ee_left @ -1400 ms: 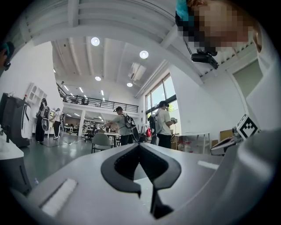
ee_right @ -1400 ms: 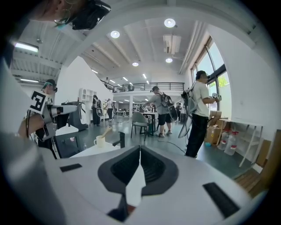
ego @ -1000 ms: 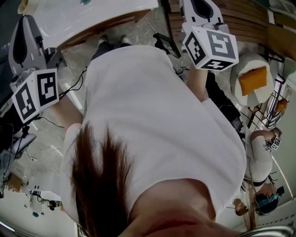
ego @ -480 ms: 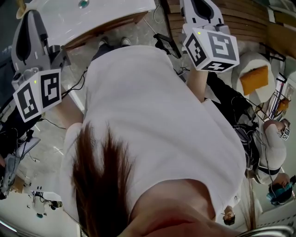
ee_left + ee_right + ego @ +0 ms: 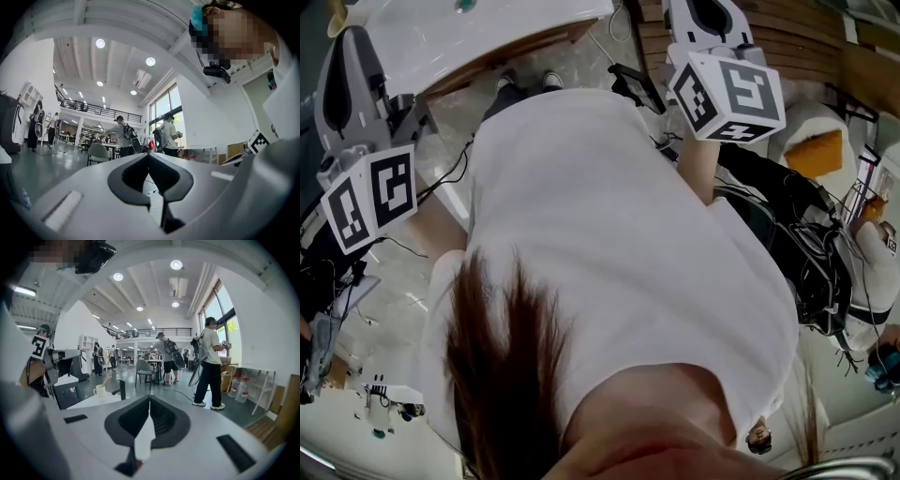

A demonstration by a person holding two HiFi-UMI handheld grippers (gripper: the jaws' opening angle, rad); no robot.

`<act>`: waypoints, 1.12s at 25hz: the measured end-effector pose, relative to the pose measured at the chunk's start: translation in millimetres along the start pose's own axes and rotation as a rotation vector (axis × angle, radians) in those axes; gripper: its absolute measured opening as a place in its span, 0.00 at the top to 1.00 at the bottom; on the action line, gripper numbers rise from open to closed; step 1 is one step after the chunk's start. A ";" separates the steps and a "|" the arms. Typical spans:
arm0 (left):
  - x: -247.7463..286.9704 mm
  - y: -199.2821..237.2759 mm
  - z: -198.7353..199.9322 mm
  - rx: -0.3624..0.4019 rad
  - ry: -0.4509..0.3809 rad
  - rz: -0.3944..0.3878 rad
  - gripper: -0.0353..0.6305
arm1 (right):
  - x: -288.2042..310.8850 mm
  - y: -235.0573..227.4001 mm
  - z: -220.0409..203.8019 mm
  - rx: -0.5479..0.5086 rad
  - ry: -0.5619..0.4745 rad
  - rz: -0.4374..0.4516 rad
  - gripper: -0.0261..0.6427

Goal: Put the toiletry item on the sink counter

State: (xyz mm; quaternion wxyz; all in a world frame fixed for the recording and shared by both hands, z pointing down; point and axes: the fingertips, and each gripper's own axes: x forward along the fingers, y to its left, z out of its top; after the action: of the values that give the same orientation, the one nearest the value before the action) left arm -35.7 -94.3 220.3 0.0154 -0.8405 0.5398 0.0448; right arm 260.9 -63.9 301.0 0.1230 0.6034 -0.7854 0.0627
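Note:
No toiletry item is between either pair of jaws, and I cannot pick one out for certain. The white sink counter (image 5: 89, 404) lies low left in the right gripper view, with a black tap (image 5: 121, 389) and a white cup (image 5: 99, 391) holding a wooden stick. In the head view the counter (image 5: 497, 28) is at the top. My left gripper (image 5: 148, 155) is shut and empty, pointing level into the hall; it is at the left (image 5: 349, 47) of the head view. My right gripper (image 5: 150, 398) is shut and empty, at the top right (image 5: 705, 11).
Two people with backpacks (image 5: 208, 366) stand ahead near tables and a grey chair (image 5: 144, 370). In the head view a bystander with a dark backpack (image 5: 806, 253) is close at the right, by a round white stool with an orange pad (image 5: 814, 155). Cables (image 5: 450, 173) cross the floor.
The bystander with the backpack has walked up along the right side of the head view. My left gripper shifted slightly; the right one stayed put.

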 end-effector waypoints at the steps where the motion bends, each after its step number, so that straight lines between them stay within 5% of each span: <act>1: -0.6 2.0 0.8 -0.002 -0.002 0.006 0.93 | 0.4 0.3 0.6 0.000 -0.001 0.001 0.94; 28: 0.9 -14.5 7.1 -0.041 -0.018 -0.056 0.93 | -1.9 1.1 3.8 0.013 0.000 -0.014 0.94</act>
State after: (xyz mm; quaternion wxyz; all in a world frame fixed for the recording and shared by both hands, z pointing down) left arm -22.5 -88.6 212.9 0.0040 -0.8550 0.5147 0.0630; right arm 259.9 -62.7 296.9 0.1195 0.6098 -0.7806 0.0670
